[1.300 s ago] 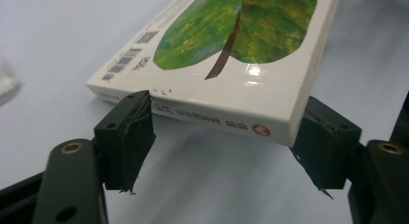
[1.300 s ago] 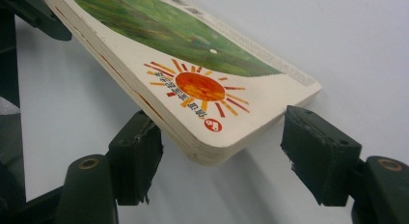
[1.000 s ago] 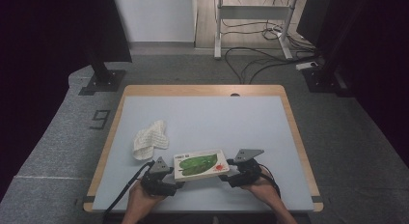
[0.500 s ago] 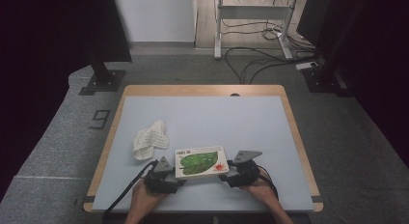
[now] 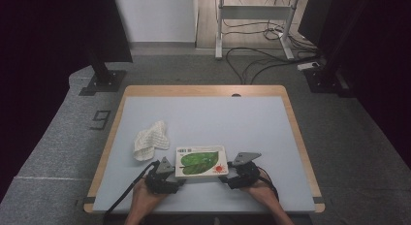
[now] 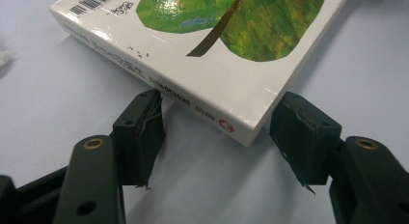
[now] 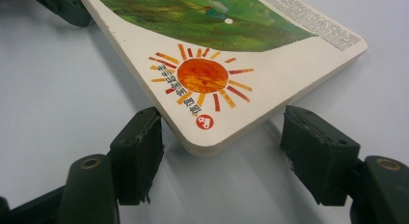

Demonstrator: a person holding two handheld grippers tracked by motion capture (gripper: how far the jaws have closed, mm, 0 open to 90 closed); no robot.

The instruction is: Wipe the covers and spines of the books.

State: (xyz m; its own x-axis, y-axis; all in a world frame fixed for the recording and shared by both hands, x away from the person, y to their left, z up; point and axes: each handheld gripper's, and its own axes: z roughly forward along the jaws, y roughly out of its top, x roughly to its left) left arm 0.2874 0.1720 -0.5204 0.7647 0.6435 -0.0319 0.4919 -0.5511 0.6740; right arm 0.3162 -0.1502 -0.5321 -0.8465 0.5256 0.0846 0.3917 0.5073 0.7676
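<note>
Book (image 5: 201, 161) flanked by two spread claws
Its near corners are framed by left claw (image 6: 219, 132) and right claw (image 7: 224, 144); neither is seen pinching it.

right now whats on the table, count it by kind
book: 1
white knitted cloth: 1
gripper: 2, left gripper and right gripper, both open at the book's near corners
total: 4
</note>
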